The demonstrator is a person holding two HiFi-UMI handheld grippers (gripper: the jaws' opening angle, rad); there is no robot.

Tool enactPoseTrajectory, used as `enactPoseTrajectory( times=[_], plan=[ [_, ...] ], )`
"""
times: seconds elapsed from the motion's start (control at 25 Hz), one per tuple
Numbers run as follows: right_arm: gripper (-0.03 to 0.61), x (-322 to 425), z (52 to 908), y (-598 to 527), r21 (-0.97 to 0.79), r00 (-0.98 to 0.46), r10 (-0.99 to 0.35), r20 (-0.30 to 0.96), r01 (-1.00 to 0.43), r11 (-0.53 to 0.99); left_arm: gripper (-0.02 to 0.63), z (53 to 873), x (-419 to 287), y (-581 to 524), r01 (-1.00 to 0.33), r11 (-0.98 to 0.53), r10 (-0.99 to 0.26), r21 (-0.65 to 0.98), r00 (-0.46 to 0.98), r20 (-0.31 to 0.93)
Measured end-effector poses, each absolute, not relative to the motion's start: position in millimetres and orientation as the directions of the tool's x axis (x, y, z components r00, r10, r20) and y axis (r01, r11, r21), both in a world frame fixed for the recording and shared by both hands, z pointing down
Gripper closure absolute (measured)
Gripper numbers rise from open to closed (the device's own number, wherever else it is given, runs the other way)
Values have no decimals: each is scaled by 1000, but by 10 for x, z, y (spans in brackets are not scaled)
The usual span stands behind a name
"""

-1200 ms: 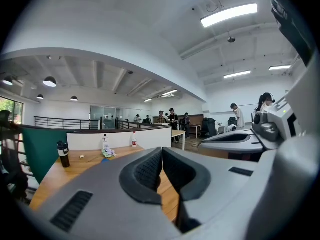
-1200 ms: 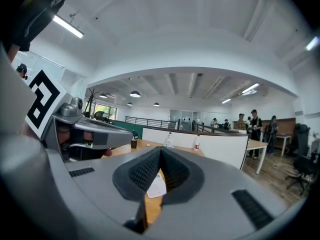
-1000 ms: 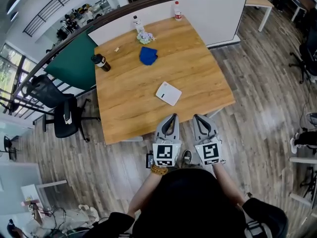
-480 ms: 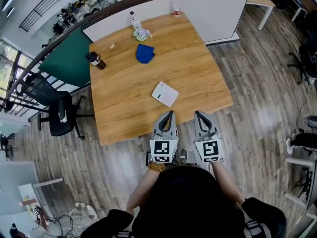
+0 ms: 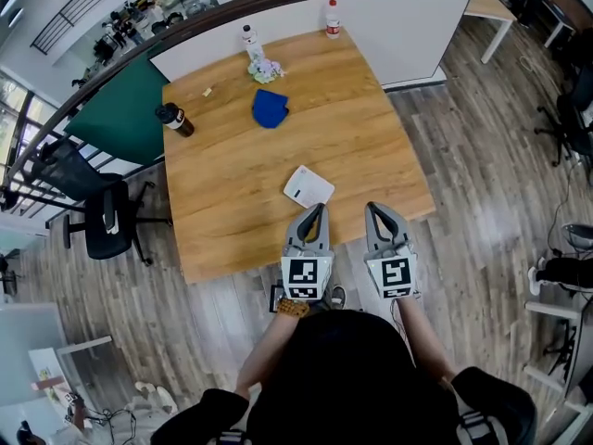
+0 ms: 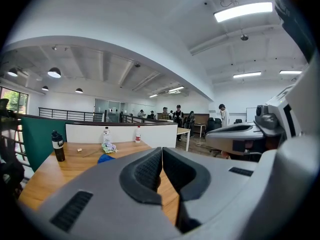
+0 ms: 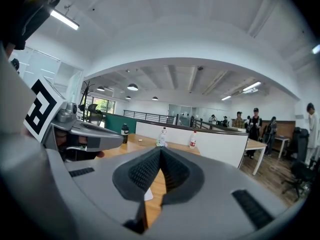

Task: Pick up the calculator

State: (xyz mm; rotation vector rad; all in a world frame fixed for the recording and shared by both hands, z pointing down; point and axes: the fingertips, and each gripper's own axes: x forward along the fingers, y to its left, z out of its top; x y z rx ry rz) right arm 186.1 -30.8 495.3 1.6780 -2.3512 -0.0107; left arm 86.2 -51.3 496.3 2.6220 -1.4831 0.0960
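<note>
Approach step: my left gripper [image 5: 317, 209] and right gripper [image 5: 372, 209] sit closed, empty; calculator [image 5: 309, 186] at left's twelve o'clock, so I must open first.

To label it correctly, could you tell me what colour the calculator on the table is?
The calculator is white, clearest in the head view.

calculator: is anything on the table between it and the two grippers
Nothing visible does. The calculator lies on the table just ahead of the left gripper and right gripper; the blue cloth and dark bottle sit farther back, beyond it.
</note>
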Motion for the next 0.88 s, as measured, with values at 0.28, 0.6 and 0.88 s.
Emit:
enactPoseTrajectory(
  times=[0.28, 0.6, 0.88],
  plan=[
    [572, 1799, 4901, -679, 186, -306, -924, 229, -918, 350, 589, 4970, 756, -876, -863, -494, -857, 109, 504, 106],
    [572, 1606, 4781, -1064, 259, -329, -914, 239, -885, 386, 589, 4938, 542, -1256, -877, -470, -875, 103, 478, 78],
    [572, 1263, 4687, -1385, 314, -376, -897, 234, -844, 436, 589, 5033, 196, -1557, -891, -434, -894, 131, 444, 62]
  ],
)
